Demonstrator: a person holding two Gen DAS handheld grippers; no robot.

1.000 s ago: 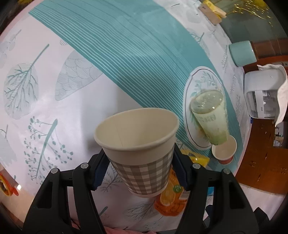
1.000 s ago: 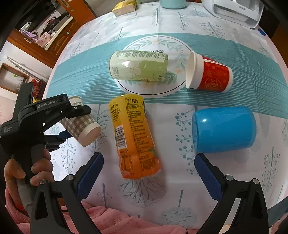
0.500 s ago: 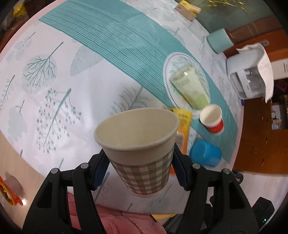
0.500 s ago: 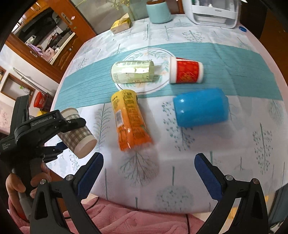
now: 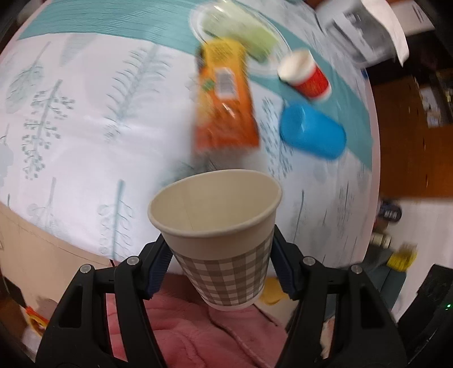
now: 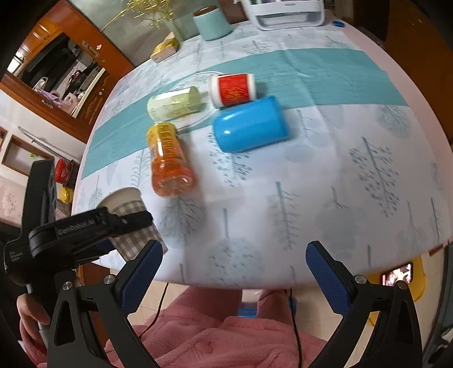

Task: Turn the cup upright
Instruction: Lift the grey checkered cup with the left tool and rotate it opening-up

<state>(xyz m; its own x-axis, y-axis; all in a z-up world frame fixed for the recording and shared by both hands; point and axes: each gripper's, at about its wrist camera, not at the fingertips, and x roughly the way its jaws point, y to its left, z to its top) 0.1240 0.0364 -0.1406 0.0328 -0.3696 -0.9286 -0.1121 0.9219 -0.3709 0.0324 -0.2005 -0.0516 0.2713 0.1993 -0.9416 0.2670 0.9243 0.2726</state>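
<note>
My left gripper (image 5: pixel 219 263) is shut on a grey checked paper cup (image 5: pixel 223 252), held in the air near the table's front edge with its open mouth facing away from the camera. In the right wrist view the same cup (image 6: pixel 128 215) sits in the left gripper (image 6: pixel 85 226), mouth tilted up and to the left. My right gripper (image 6: pixel 230 269) is open and empty, held off the table's near edge. A blue cup (image 6: pixel 250 124), a red paper cup (image 6: pixel 233 90), a pale green cup (image 6: pixel 177 103) and an orange bottle (image 6: pixel 168 160) lie on their sides.
A round table with a leaf-print cloth (image 6: pixel 339 184) and teal band. A white oval plate (image 5: pixel 203 22) lies under the green cup. A white appliance (image 6: pixel 283 11), a teal canister (image 6: pixel 212 22) and a yellow box (image 6: pixel 165 48) stand at the far edge.
Both grippers have pulled back toward me and away from the table. The left gripper has swung right with the checked cup, so the lying cups now show ahead of it.
</note>
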